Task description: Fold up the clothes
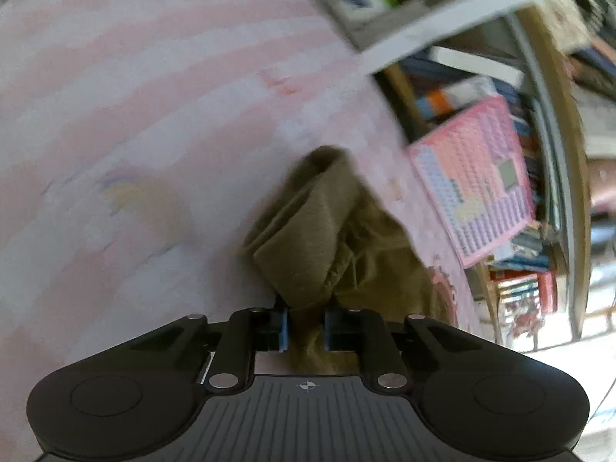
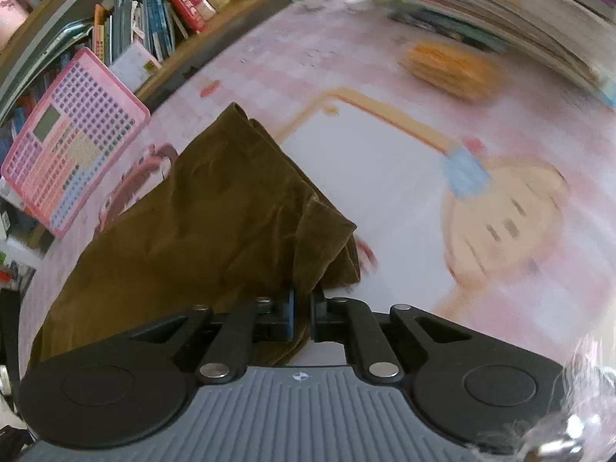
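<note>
Corduroy-like olive-brown cloth, a soft garment, hangs bunched from the left gripper, whose blue-padded jaws are clamped together on a gathered fold of it. In the left wrist view the fabric rises from the jaws in a twisted roll above the pale pink checked bedsheet, with a pink plastic keyboard toy leaning beside the bed edge to the right and shelves of books behind it.

Moving right, the right gripper is likewise pinched shut on the same garment, holding a corner or hem where the cloth comes to a point near the jaws. From there the fabric spreads in a broad sheet towards the left of that view, draped over the bedsheet, with the keyboard toy near its far side. A blurred orange object lies well apart near the far right.

Judging by the creases and sag, the garment is light, limp and not slippery; it will not keep a shape and will droop between the two holds. It looks best taken at edges or corners, as now, pulled taut enough to flatten before laying a fold. The left hold takes in a thick wad, which could leave the cloth twisted there.
</note>
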Available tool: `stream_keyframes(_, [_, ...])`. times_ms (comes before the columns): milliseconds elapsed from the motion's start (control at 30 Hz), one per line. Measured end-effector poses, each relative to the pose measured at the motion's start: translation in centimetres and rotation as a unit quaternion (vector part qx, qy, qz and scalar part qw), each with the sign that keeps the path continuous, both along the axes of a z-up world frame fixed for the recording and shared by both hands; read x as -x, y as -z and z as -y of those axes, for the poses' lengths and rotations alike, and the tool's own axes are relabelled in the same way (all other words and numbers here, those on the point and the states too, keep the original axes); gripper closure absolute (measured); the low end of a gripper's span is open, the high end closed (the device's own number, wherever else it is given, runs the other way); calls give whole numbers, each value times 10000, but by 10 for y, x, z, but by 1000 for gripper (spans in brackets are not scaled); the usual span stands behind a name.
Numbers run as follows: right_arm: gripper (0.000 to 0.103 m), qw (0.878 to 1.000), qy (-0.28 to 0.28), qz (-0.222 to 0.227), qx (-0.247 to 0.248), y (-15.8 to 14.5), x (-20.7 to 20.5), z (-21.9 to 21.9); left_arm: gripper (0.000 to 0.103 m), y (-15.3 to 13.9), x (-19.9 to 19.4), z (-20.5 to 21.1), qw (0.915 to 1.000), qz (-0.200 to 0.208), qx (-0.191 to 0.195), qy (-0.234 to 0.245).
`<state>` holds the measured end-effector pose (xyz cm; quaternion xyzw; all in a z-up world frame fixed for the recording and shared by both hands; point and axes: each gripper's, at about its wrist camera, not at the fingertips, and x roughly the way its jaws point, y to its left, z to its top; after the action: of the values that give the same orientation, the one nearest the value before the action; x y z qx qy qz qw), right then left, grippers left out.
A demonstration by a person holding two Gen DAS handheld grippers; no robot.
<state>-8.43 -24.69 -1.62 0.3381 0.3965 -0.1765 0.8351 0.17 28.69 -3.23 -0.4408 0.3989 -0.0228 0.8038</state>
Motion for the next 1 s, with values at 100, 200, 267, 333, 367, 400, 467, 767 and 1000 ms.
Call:
stream_keyframes(100, [97,9989,23,450,139,-19,-20,4,89,-36,-3,7,9957,865,-82,312])
stream_keyframes(200, [97,9976,-53,635,267,-26,-22,2,89,-15,-3,-8,9988,472,86,76])
stream_keyframes(267, [97,9993,-58,363,122,-9,-22,3,89,12,-4,-16,9998,-121,131,-88])
stream_keyframes(333, [97,10000,-49,72,28,10,-21,2,89,25,1,-17,9995,-230,163,-155])
stream_keyframes(367, [97,9999,-44,69,62,14,-18,-1,89,28,3,-17,9995,-208,165,-170])
stream_keyframes(400, [97,9999,-58,113,111,16,-16,-3,87,28,3,-17,9995,-196,159,-175])
stream_keyframes(467, [94,9996,-122,125,215,15,-16,-5,81,28,2,-17,9996,-250,84,-143])
stream_keyframes(767, [63,9969,-343,179,686,0,8,-40,64,-9,27,-2,9937,130,-1093,205])
stream_keyframes(1000, [52,9910,-639,289,1144,-8,30,-83,57,-29,48,15,9843,361,-1644,530])
